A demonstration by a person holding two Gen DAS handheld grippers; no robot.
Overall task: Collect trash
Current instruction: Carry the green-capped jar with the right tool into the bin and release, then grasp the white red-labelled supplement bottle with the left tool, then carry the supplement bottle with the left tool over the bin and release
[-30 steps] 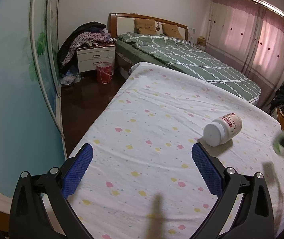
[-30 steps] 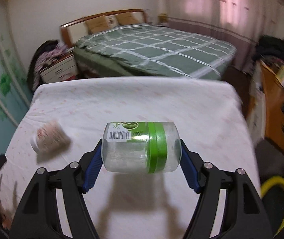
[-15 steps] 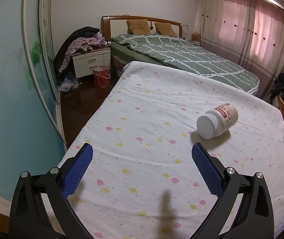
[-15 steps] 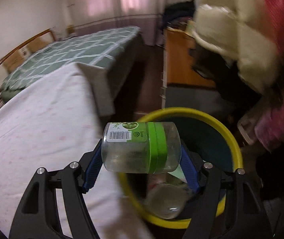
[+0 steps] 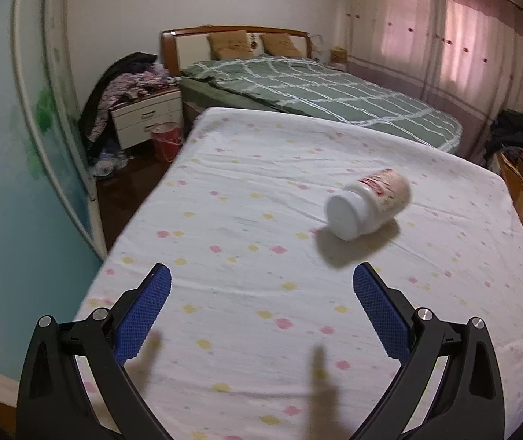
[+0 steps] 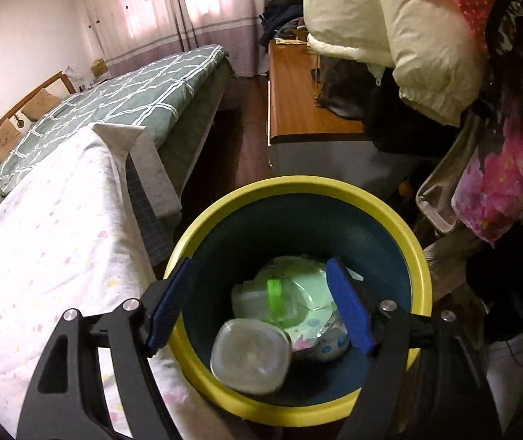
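Right gripper (image 6: pixel 261 304) spread wide and empty above the yellow-rimmed bin (image 6: pixel 419 256); left gripper (image 5: pixel 261 289) equally wide and empty over the bed sheet (image 5: pixel 246 190).

Only the right wrist view shows the bin, which stands on the floor just beside the sheet-covered bed: inside lie a clear jar (image 6: pixel 250 355) with a green band (image 6: pixel 275 299) and crumpled pale wrappers (image 6: pixel 309 289), below and between the blue pads (image 6: pixel 349 308). Only the left wrist view shows the white bottle (image 5: pixel 367 207) lying on its side on the dotted sheet, cap toward the camera, ahead of the right pad (image 5: pixel 378 311) and apart from it. A green quilted bed (image 5: pixel 316 91) appears in both views.
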